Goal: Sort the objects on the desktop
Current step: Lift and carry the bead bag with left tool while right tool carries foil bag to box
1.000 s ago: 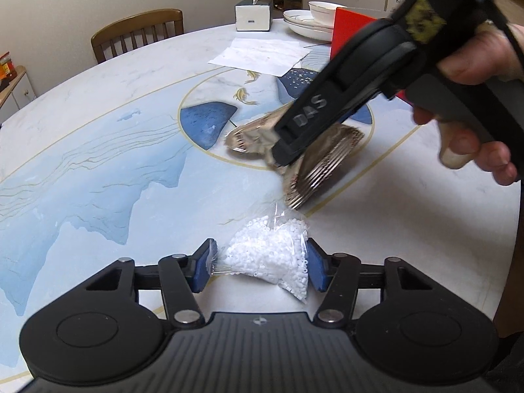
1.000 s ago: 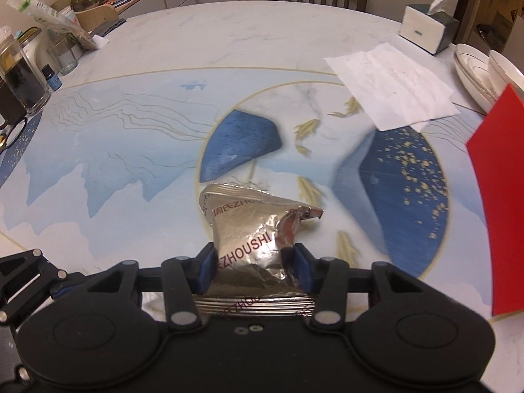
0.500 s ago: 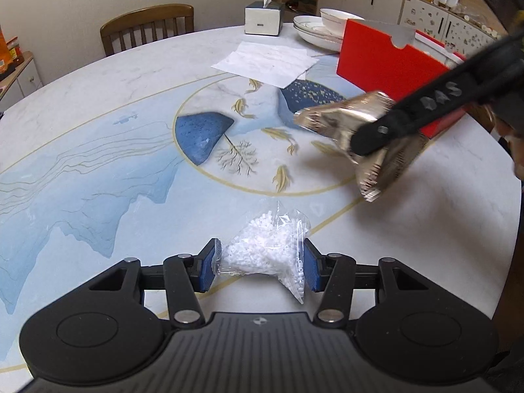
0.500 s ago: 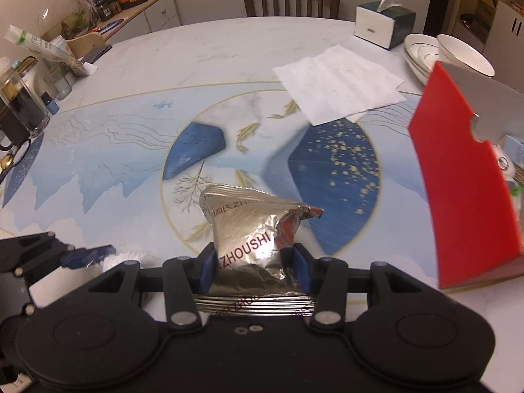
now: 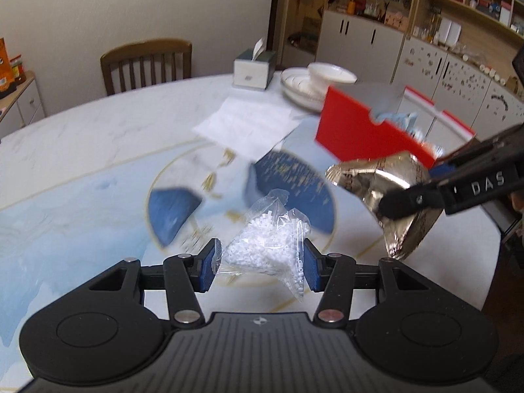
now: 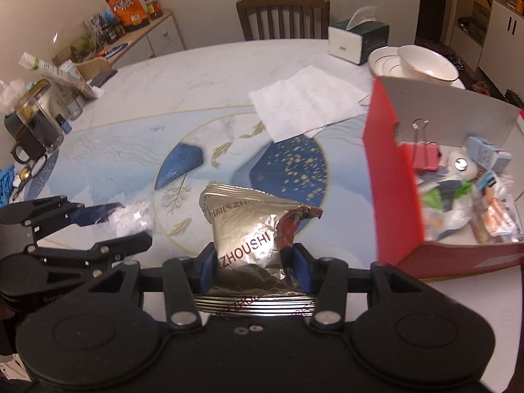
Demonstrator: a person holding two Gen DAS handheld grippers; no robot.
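Observation:
My left gripper (image 5: 260,263) is shut on a clear bag of white beads (image 5: 267,244) and holds it above the table. It also shows in the right wrist view (image 6: 131,219). My right gripper (image 6: 253,267) is shut on a silver foil packet (image 6: 252,232), lifted off the table; the packet also shows at the right of the left wrist view (image 5: 386,193). A red cardboard box (image 6: 389,177) stands open to the right, with a pink binder clip (image 6: 424,155) and several small packets inside. It lies beyond the packet in the left wrist view (image 5: 357,127).
White paper sheets (image 6: 308,101) lie on the round marble table (image 6: 196,75). A tissue box (image 6: 357,41), stacked plates and a bowl (image 6: 422,64) sit at the far edge. A dark jar (image 6: 37,121) and clutter stand at the left. A chair (image 6: 283,14) stands behind.
Both grippers have risen from the table with their loads and swung toward the red box. The box's inside now shows in the right wrist view.

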